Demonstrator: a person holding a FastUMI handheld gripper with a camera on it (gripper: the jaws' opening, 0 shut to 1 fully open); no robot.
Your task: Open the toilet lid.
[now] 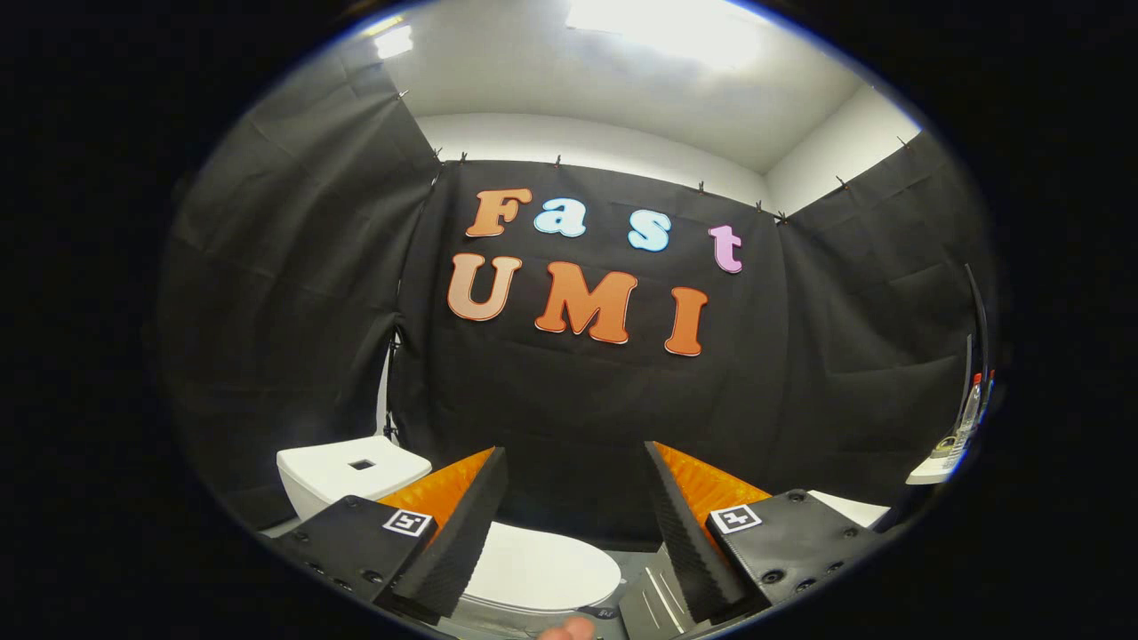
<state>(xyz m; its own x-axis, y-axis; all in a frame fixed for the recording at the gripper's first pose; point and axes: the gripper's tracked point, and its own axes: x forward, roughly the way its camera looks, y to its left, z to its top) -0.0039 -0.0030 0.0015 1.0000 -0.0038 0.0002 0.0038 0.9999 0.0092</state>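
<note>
Gripper held wide open above a toilet whose lid lies shut.

In the gripper view, the gripper [576, 498] has its two fingers spread far apart with nothing between them, raised clear of the toilet. The white toilet lid [538, 569] lies flat and closed below and between the fingers, partly behind the left one; its long axis runs from the rounded front end, under the gap, back toward the white tank [351, 476] beyond the left finger. A fingertip [567, 629] shows just below the lid. Far off past the right finger, a small shelf [933, 469] holds bottles [969, 413]; their contents cannot be told.
</note>
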